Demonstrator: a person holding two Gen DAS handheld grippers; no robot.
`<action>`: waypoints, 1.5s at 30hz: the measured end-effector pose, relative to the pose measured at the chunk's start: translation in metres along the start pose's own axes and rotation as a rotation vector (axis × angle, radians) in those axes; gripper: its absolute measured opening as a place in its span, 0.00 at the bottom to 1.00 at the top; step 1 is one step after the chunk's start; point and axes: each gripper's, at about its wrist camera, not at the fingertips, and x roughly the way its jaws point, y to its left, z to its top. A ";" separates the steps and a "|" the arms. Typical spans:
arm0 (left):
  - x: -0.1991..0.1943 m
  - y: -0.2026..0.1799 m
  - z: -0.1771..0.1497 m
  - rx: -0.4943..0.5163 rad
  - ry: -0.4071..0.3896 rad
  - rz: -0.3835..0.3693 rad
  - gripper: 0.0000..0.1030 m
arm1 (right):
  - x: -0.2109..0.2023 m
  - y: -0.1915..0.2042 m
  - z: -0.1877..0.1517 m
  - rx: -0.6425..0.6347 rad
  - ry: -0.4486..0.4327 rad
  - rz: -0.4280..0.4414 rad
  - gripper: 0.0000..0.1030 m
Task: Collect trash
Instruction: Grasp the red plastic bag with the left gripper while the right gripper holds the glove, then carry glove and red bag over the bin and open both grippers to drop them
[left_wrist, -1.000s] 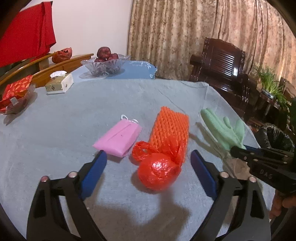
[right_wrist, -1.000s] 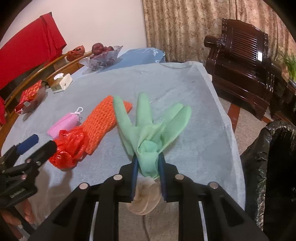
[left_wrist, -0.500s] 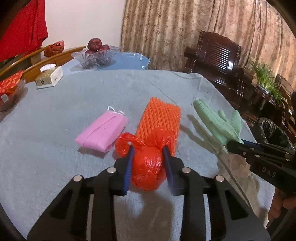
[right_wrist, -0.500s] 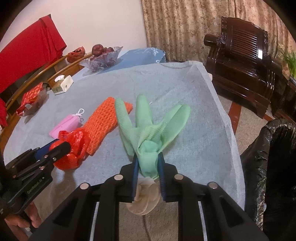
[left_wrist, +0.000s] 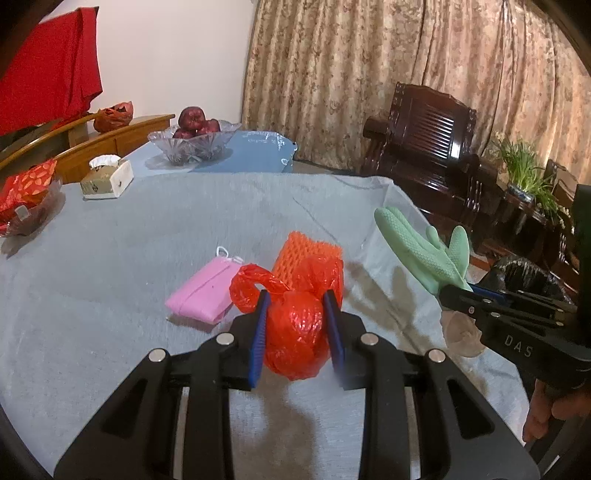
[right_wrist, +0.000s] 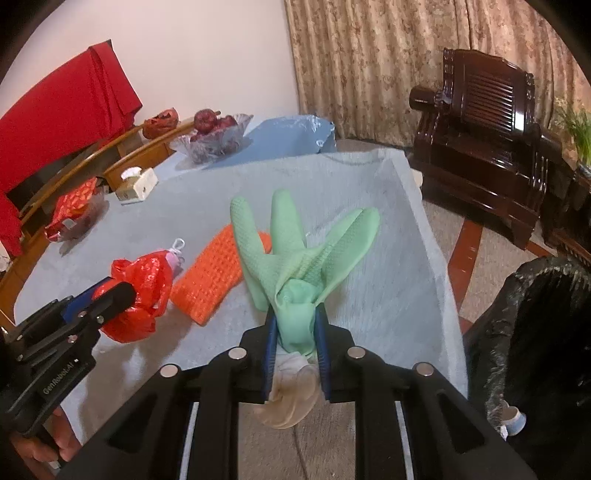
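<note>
My left gripper (left_wrist: 297, 328) is shut on a crumpled red plastic bag (left_wrist: 295, 332) and holds it just above the grey tablecloth (left_wrist: 129, 258). My right gripper (right_wrist: 295, 332) is shut on the cuff of a green rubber glove (right_wrist: 295, 251), lifted off the table near its right edge. An orange foam net (left_wrist: 306, 254) and a pink pouch (left_wrist: 207, 288) lie on the cloth behind the red bag. The red bag (right_wrist: 144, 288) and left gripper (right_wrist: 99, 306) also show in the right wrist view. The glove (left_wrist: 421, 251) shows at right in the left wrist view.
A black-lined trash bin (right_wrist: 535, 332) stands on the floor right of the table. A tissue box (left_wrist: 107, 179), a glass fruit bowl (left_wrist: 192, 142) and a red snack dish (left_wrist: 26, 199) sit at the far side. A dark wooden armchair (right_wrist: 484, 140) stands beyond.
My left gripper closed on the red bag and lifted it slightly. My right gripper kept hold of the green glove and raised it a little.
</note>
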 end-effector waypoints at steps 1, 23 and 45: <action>-0.003 -0.001 0.002 -0.001 -0.006 -0.003 0.27 | -0.003 0.000 0.001 0.000 -0.005 0.001 0.19; -0.041 -0.047 0.021 0.038 -0.084 -0.073 0.27 | -0.077 -0.016 0.012 -0.001 -0.131 0.001 0.17; -0.041 -0.166 0.029 0.154 -0.115 -0.289 0.27 | -0.155 -0.105 -0.009 0.103 -0.215 -0.187 0.17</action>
